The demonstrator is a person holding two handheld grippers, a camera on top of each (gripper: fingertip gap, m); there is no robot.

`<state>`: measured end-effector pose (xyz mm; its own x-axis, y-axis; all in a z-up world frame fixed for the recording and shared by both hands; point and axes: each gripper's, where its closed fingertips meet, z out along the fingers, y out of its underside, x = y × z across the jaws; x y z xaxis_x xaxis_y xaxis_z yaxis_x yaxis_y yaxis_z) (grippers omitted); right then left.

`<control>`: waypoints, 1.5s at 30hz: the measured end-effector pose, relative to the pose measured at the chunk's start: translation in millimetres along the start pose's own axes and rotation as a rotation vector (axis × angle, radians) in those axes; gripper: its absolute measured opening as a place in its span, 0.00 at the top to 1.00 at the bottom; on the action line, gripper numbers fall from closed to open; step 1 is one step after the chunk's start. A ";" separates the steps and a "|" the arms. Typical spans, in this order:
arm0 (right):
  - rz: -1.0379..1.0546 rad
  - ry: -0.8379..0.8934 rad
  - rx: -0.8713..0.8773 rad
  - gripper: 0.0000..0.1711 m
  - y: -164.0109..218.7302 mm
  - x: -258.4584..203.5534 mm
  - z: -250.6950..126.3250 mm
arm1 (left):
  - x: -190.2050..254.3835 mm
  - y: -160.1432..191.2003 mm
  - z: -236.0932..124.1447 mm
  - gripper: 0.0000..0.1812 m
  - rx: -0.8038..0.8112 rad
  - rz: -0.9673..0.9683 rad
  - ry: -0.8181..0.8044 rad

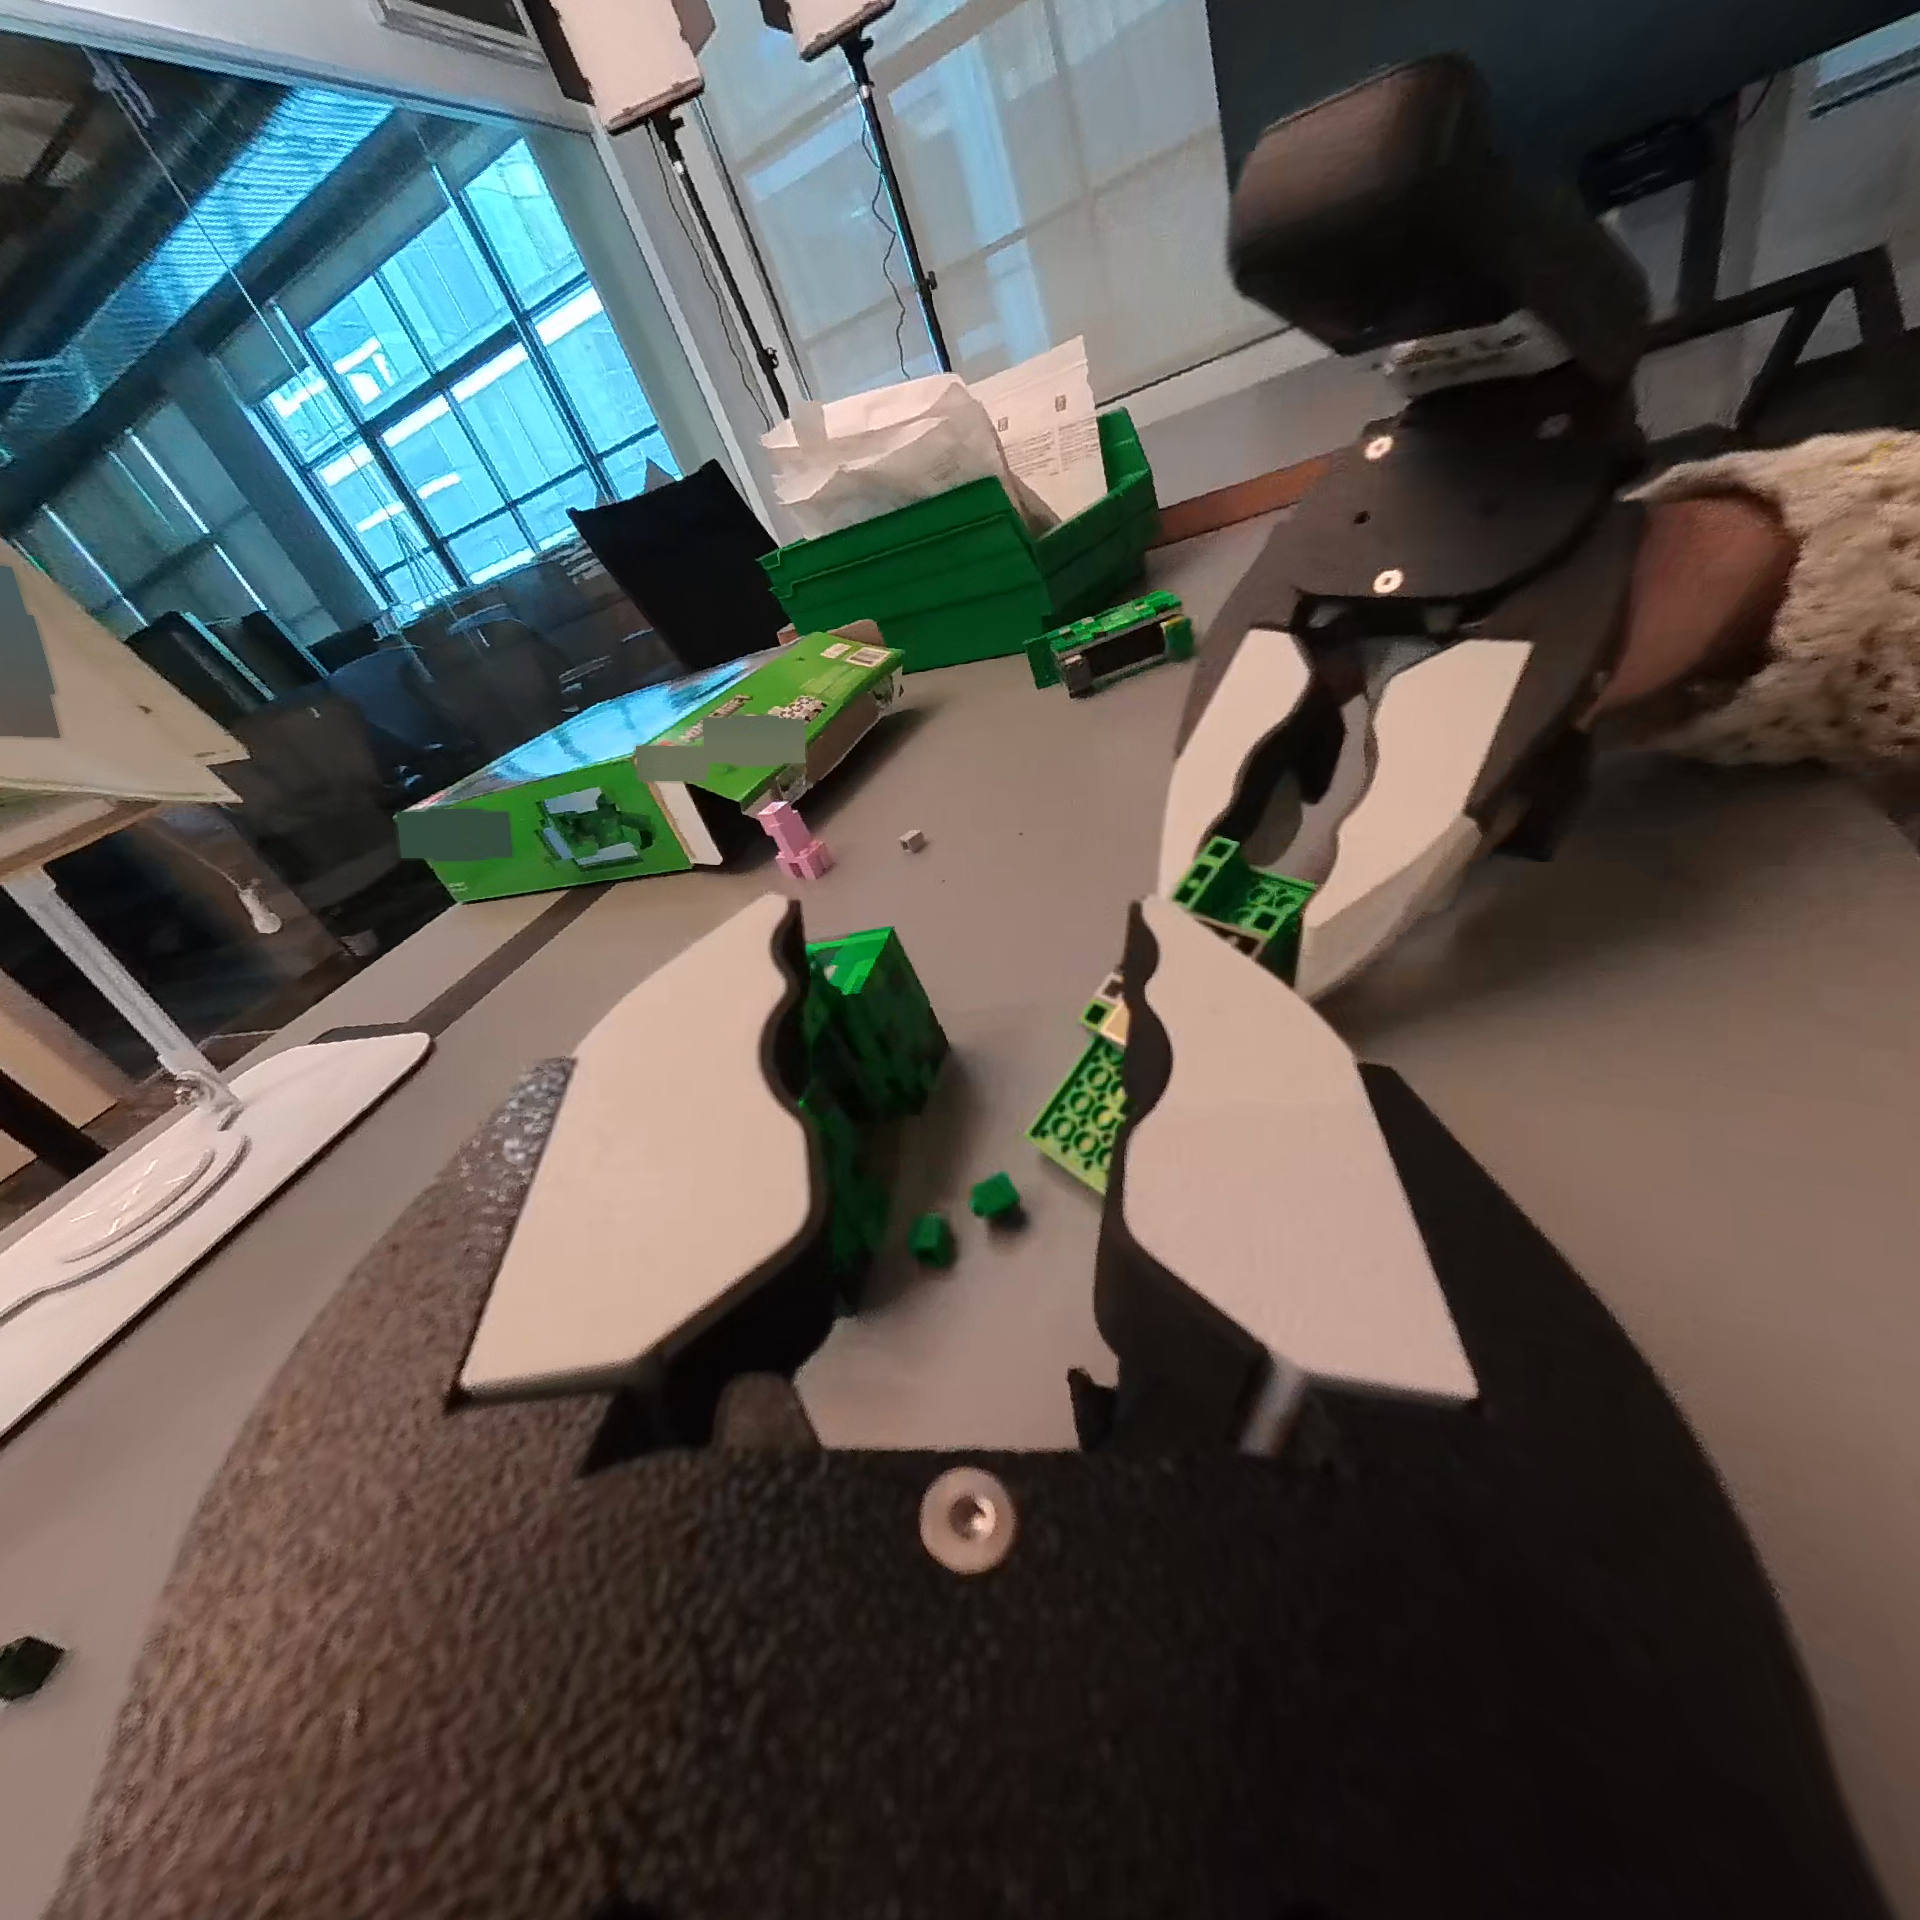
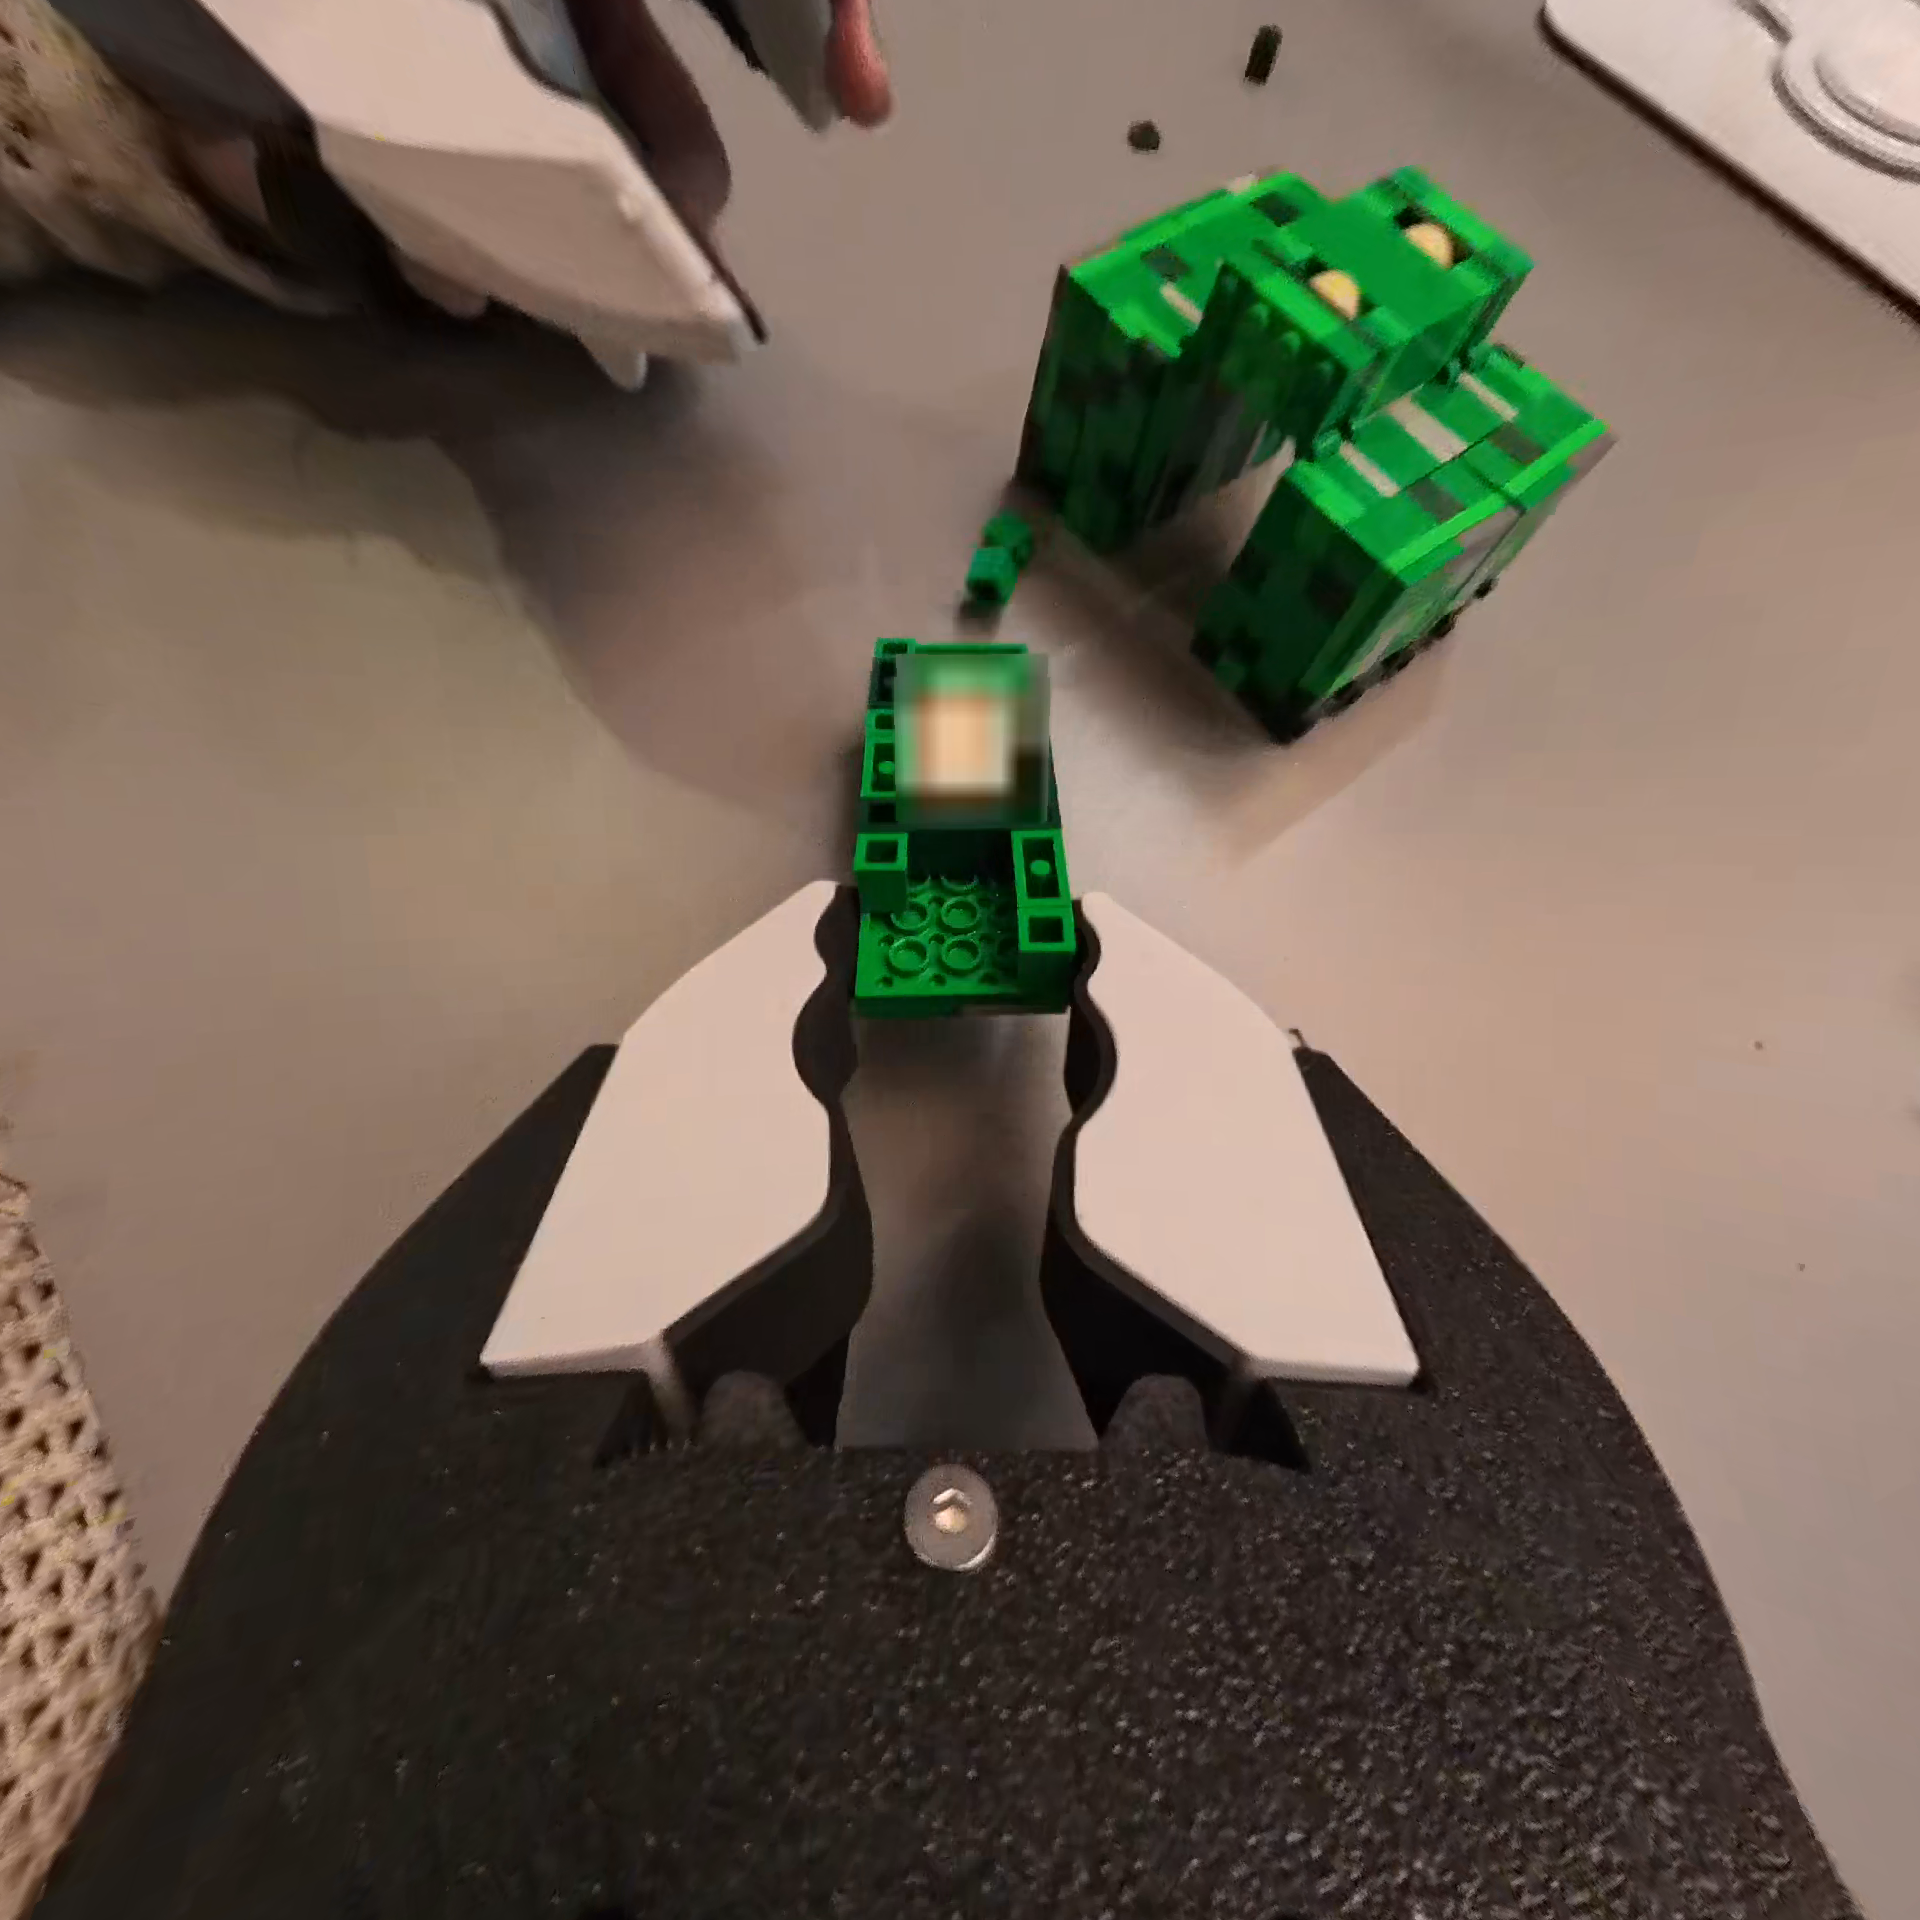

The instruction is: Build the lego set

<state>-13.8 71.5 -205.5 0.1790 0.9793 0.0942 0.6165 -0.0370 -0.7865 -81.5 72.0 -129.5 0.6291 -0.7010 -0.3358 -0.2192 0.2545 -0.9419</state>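
Observation:
My right gripper (image 2: 961, 914) is shut on the near end of a long green plate assembly (image 2: 956, 945) with raised corner bricks, held just above the grey table (image 2: 416, 727). The same gripper (image 1: 1252, 925) and assembly (image 1: 1086, 1127) show in the left wrist view. A large dark and bright green block build (image 2: 1299, 468) stands beyond to the right, also seen in the left wrist view (image 1: 873, 1029). Two small green bricks (image 2: 997, 561) lie beside it. My left gripper (image 1: 966, 925) is open and empty, hovering over these pieces; one of its fingers (image 2: 540, 229) shows at upper left.
A green set box (image 1: 644, 769) lies on the table behind, with a pink figure (image 1: 795, 842) and a tiny grey piece (image 1: 912, 840) near it. Stacked green bins (image 1: 956, 571) with white bags and another small build (image 1: 1122, 644) stand farther back. A white board (image 1: 208, 1143) lies left.

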 end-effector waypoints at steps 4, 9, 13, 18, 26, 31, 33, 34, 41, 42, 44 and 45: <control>0.044 0.094 -0.047 0.79 10.5 -9.0 0.6 | -3.0 1.2 -2.1 0.69 -0.016 -0.006 -0.029; 0.142 0.126 -0.100 0.76 18.6 -27.3 -5.7 | -22.5 1.2 -10.6 0.72 -0.016 0.002 -0.144; 0.184 0.083 -0.082 0.71 17.2 -45.2 -12.7 | -29.9 0.6 -15.4 0.73 -0.005 -0.016 -0.182; 0.263 0.059 -0.045 0.73 13.7 -40.5 -11.5 | -27.3 -1.7 -18.5 0.76 0.008 -0.002 -0.179; 0.243 -0.206 0.141 0.79 -30.1 -75.4 -10.1 | -26.0 -2.6 -23.7 0.78 0.005 0.050 -0.195; 0.078 -0.025 0.078 0.89 -30.3 -14.6 -4.7 | -35.7 0.7 -26.4 0.81 -0.002 0.050 -0.238; 0.032 -0.030 0.011 0.90 -34.8 -2.0 13.7 | -37.0 2.1 -26.6 0.81 -0.004 0.036 -0.239; -0.002 -0.024 -0.038 0.90 -33.4 4.6 24.9 | -38.0 2.6 -26.9 0.81 -0.004 0.031 -0.244; -0.067 -0.138 -0.150 0.88 -30.0 7.0 68.2 | -39.0 3.9 -29.8 0.81 -0.005 0.024 -0.229; -0.064 -0.143 -0.153 0.88 -29.7 7.4 70.6 | -37.9 4.7 -29.7 0.82 -0.008 0.030 -0.217; -0.056 -0.162 -0.140 0.90 -32.3 6.5 73.2 | -35.6 7.7 -29.2 0.82 -0.026 0.063 -0.193; -0.061 -0.161 -0.133 0.93 -33.0 7.4 74.3 | -33.5 10.2 -28.6 0.83 -0.041 0.094 -0.175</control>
<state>-89.8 94.8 -224.2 0.0204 0.9993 0.0320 0.7203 0.0075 -0.6936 -126.2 79.0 -128.0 0.7238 -0.5483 -0.4190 -0.3104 0.2836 -0.9073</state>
